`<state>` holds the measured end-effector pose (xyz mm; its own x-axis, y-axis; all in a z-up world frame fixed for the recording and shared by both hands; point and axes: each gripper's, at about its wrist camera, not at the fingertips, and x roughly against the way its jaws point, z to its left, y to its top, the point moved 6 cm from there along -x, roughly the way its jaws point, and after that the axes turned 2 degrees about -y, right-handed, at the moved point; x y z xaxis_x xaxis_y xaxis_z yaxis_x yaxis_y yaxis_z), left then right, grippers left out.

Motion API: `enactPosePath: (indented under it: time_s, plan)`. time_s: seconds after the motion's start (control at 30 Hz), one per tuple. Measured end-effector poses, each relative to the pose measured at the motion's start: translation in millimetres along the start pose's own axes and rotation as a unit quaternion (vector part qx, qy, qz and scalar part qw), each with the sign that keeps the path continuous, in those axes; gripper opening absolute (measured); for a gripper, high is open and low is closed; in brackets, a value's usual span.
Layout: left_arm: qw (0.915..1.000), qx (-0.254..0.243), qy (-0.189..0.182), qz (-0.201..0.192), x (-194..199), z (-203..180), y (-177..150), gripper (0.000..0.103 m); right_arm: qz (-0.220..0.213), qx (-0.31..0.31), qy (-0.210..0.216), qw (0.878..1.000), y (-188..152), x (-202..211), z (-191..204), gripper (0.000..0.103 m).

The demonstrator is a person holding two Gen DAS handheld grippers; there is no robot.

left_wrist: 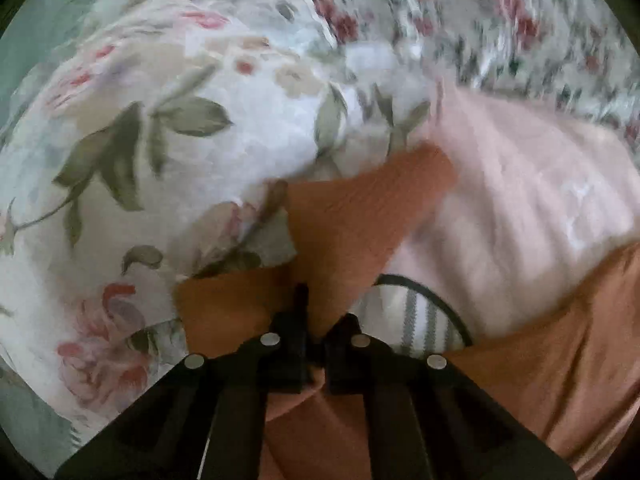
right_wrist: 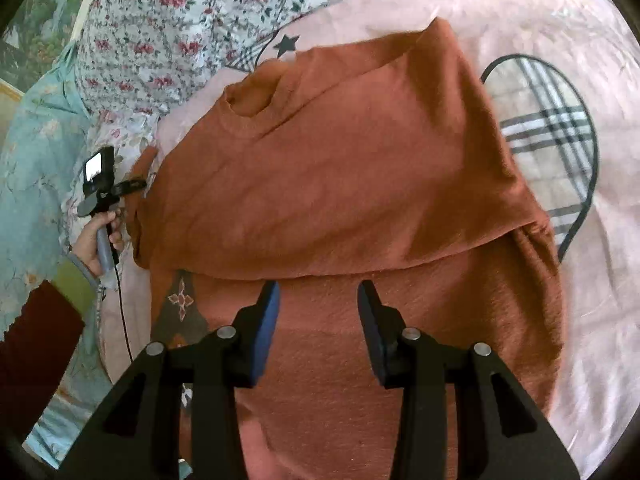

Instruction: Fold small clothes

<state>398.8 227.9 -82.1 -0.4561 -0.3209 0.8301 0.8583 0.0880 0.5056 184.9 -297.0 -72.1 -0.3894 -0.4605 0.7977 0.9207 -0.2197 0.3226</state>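
Presently: rust sweater (right_wrist: 340, 184), half-folded on pink blanket (right_wrist: 560, 20); left gripper (left_wrist: 308, 312), at nine o'clock, pinched on its sleeve (left_wrist: 352, 216); right gripper (right_wrist: 318, 312) open above the hem, empty; risk: one-sided pull skewing the fold.

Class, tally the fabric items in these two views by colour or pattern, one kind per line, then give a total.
Rust-orange knit sweater: 1
Pale pink blanket with plaid patch: 1
Small-rose floral cloth: 1
Large-leaf floral cloth: 1
Total: 4
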Motion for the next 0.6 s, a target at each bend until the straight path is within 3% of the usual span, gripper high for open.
enactPosePath:
  time_s: [0.1, 0.27, 0.47, 0.6]
  plan:
    - [0.9975, 0.024, -0.056, -0.035, 33, -1, -5, 0.003, -0.009, -0.002, -0.004, 1.0, 4, 3, -4, 0.042]
    - [0.9806, 0.035, -0.172, -0.088, 111, -38, -25, 0.003, -0.011, -0.004, -0.002, 1.0, 5, 0, -3, 0.042]
    - [0.946, 0.034, -0.308, -0.095, 184, -134, -61, 0.003, -0.012, -0.002, 0.011, 1.0, 1, -2, 6, 0.042]
    - [0.927, 0.013, -0.367, -0.076, 207, -207, -83, 0.003, -0.018, -0.005, 0.008, 1.0, -2, 3, 1, 0.042]
